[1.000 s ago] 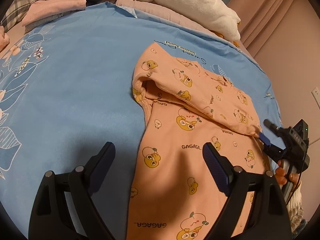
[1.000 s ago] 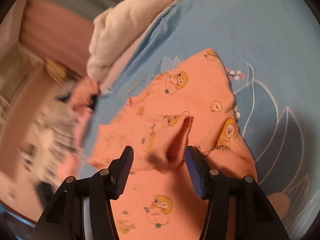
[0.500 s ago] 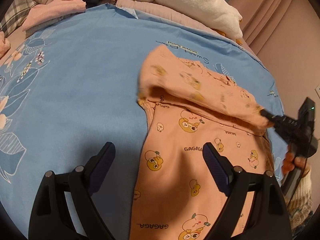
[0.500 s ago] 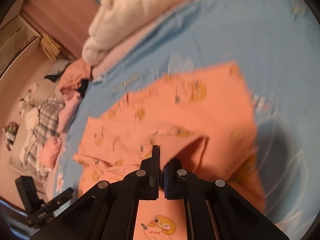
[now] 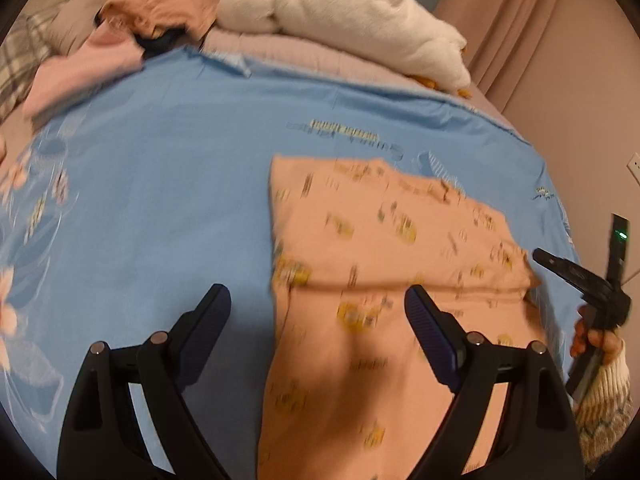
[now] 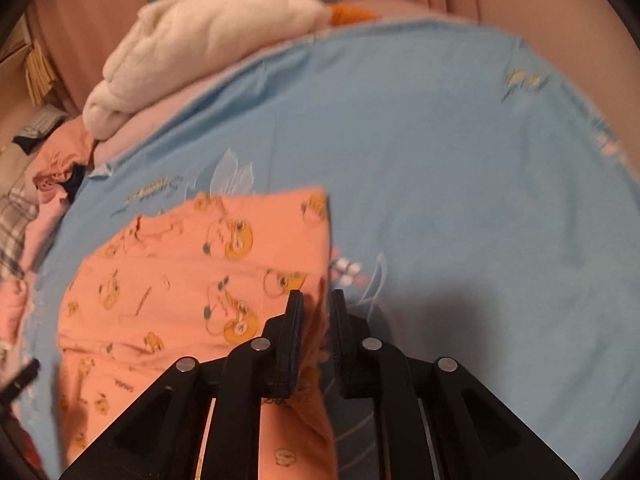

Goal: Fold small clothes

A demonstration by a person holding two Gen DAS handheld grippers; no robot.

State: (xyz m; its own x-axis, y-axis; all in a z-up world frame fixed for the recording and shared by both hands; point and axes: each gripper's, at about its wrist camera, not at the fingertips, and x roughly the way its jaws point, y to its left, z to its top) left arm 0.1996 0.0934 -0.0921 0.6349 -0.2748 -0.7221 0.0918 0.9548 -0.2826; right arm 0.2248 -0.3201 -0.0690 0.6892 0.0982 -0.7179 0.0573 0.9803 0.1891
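A peach garment (image 5: 380, 240) printed with yellow cartoon figures lies on the blue sheet (image 5: 160, 180), its top part folded over the body. My left gripper (image 5: 316, 296) hovers open above the garment's left edge, holding nothing. My right gripper (image 6: 317, 296) pinches the right edge of the folded layer (image 6: 180, 280), with fabric showing between its jaws, which are opening slightly. In the left wrist view, the right gripper (image 5: 538, 254) meets the fold's right corner, and a hand (image 5: 592, 336) holds it. Both views are blurred.
A white plush bundle (image 5: 340, 12) lies on a pink quilt at the far edge of the bed. Loose pink and peach clothes (image 5: 120, 20) are heaped at the far left. Pink curtains (image 5: 500, 20) hang at the back right.
The right gripper went from open around a raised fold to shut on it, then lifted and drew the folded layer across. The left gripper stayed open and pulled back a little.
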